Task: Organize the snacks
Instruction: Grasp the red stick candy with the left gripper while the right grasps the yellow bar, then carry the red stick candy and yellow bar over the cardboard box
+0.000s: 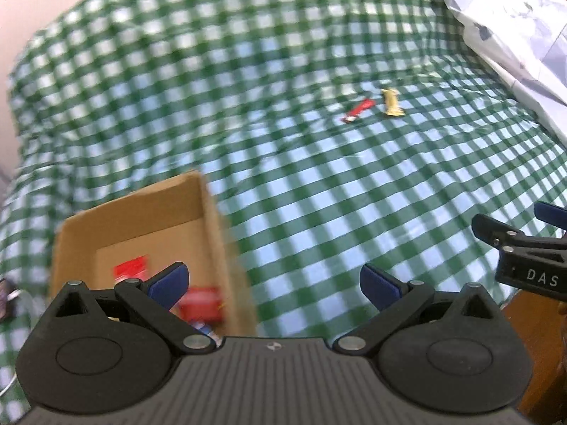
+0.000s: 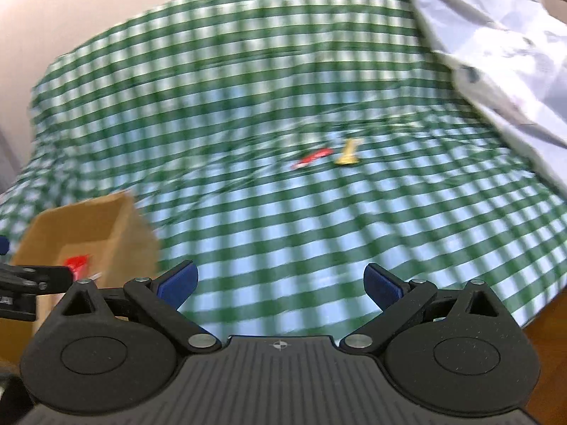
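Observation:
A brown cardboard box [image 1: 209,212] sits on the green checked cloth at the lower left; red snack packets [image 1: 202,302] lie inside it. It also shows in the right wrist view [image 2: 124,219]. A red snack stick [image 1: 358,109] and a gold wrapped snack [image 1: 391,102] lie side by side farther out on the cloth; both show in the right wrist view, red [image 2: 312,157] and gold [image 2: 348,152]. My left gripper [image 1: 274,283] is open and empty, beside the box's right wall. My right gripper [image 2: 280,283] is open and empty above the cloth.
A crumpled white sheet [image 1: 514,28] covers the far right of the cloth [image 1: 283,53]. The right gripper [image 1: 514,248] shows at the right edge of the left wrist view. A wooden surface [image 1: 531,336] lies below the cloth's right edge. Both views are blurred.

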Demonstrator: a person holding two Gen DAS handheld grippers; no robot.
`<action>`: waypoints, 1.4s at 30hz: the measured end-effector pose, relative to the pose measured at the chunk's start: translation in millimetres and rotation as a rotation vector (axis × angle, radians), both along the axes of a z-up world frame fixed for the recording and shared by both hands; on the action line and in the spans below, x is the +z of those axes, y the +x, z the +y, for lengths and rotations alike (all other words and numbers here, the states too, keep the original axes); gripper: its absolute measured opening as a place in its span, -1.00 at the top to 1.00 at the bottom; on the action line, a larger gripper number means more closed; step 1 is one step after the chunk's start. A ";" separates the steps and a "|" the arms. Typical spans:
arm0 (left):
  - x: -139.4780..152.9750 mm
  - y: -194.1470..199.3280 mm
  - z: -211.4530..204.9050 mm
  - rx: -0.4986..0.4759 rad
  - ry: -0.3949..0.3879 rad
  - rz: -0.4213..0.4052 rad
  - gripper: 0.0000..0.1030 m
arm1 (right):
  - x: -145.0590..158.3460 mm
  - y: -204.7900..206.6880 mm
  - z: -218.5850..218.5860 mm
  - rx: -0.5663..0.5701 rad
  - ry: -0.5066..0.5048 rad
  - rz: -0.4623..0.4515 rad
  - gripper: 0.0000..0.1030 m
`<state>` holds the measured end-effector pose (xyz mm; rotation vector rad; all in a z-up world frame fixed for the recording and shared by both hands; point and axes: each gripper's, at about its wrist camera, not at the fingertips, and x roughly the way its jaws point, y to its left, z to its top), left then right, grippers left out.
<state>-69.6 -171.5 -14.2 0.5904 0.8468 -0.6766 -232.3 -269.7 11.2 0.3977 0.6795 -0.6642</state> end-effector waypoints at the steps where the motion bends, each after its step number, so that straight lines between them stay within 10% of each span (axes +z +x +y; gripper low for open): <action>1: -8.3 7.1 -17.8 -0.011 -0.001 0.013 -0.99 | -4.8 -0.4 -13.6 -0.020 -0.006 0.008 -0.93; 12: -116.0 104.8 -207.7 -0.124 -0.006 0.062 -0.99 | -70.5 59.3 -186.8 -0.062 -0.102 0.032 -0.93; 26: -213.7 191.3 -378.2 -0.399 0.094 0.052 -0.57 | -182.2 233.3 -362.7 0.022 0.046 0.069 -0.92; 27: -211.8 196.2 -380.6 -0.403 0.075 0.071 -0.42 | -187.9 238.4 -365.1 0.023 0.050 0.078 -0.87; 29: -206.6 205.7 -381.8 -0.411 0.046 0.133 0.60 | -199.2 246.6 -366.3 0.033 0.028 0.113 -0.68; 30: -206.0 209.9 -380.9 -0.402 0.041 0.139 0.70 | -200.0 246.1 -360.7 0.044 -0.024 0.125 -0.42; 34: -203.4 219.6 -370.6 -0.362 0.024 0.170 0.80 | -199.9 225.1 -354.4 0.044 -0.064 0.105 0.62; 42: -199.0 206.1 -279.9 -0.233 0.032 0.231 0.85 | -199.7 153.4 -312.9 -0.038 -0.028 0.139 0.70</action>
